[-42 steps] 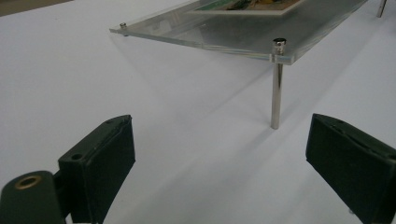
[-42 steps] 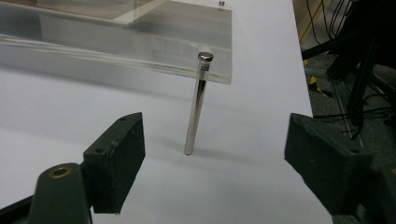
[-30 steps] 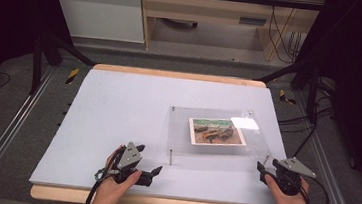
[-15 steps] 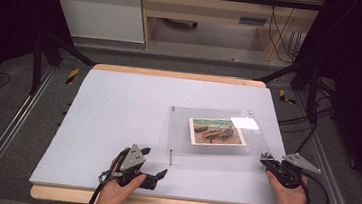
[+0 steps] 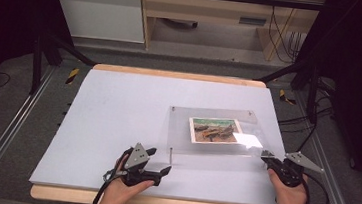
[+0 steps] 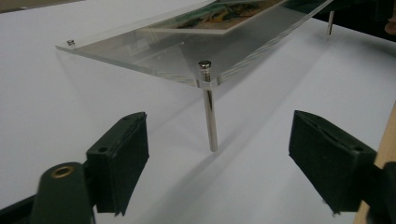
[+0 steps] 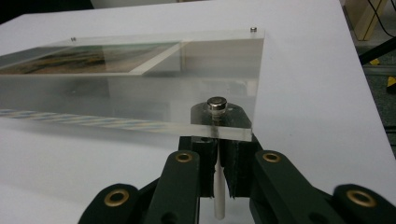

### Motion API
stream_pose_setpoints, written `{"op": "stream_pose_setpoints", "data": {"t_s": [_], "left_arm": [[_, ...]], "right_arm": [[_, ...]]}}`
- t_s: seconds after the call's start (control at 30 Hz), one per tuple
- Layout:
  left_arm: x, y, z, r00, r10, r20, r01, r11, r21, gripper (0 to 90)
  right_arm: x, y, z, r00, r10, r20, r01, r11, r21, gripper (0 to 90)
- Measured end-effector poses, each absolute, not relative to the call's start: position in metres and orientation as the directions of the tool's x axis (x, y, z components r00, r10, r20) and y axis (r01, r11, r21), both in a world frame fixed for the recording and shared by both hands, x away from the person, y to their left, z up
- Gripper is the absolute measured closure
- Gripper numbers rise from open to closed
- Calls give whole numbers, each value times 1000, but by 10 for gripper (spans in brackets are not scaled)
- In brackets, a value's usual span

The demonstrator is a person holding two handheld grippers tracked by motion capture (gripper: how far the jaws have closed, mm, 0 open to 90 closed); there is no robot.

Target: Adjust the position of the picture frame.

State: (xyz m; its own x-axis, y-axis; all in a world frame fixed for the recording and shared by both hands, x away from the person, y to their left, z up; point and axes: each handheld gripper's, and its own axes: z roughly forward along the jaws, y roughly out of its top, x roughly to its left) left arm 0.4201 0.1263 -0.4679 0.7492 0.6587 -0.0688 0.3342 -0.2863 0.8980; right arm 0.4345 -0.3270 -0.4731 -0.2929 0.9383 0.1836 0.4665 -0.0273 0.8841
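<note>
Right gripper view: right gripper (image 7: pixel 217 177) jaws closed on the near-corner leg (image 7: pixel 218 196) of a clear picture frame (image 5: pixel 216 133) at the counter's (image 5: pixel 118 106) four o'clock; left gripper (image 6: pixel 215 172) wide open, empty, facing another leg (image 6: pixel 210 112). Work seems barely begun.

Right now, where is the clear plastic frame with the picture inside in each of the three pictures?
High view: the clear frame lies right of the table's middle, between both grippers.
Left gripper view: the clear frame fills the top, its near corner on a metal leg.
Right gripper view: the clear frame spans the upper left and middle.
Shared landmark: the picture inside it.
</note>
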Motion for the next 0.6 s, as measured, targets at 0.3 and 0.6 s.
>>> {"op": "stream_pose_setpoints", "data": {"t_s": [0.3,0.6], "left_arm": [[445,108,-474,733,658,-173,405,-217,888,593],[456,100,-479,721,651,-239,418,-134,898,835]], "right_arm": [[439,-329,-469,-281,938,201,464,-50,884,835],[441,-331,-470,-288,937,198,468,-42,883,836]]}}
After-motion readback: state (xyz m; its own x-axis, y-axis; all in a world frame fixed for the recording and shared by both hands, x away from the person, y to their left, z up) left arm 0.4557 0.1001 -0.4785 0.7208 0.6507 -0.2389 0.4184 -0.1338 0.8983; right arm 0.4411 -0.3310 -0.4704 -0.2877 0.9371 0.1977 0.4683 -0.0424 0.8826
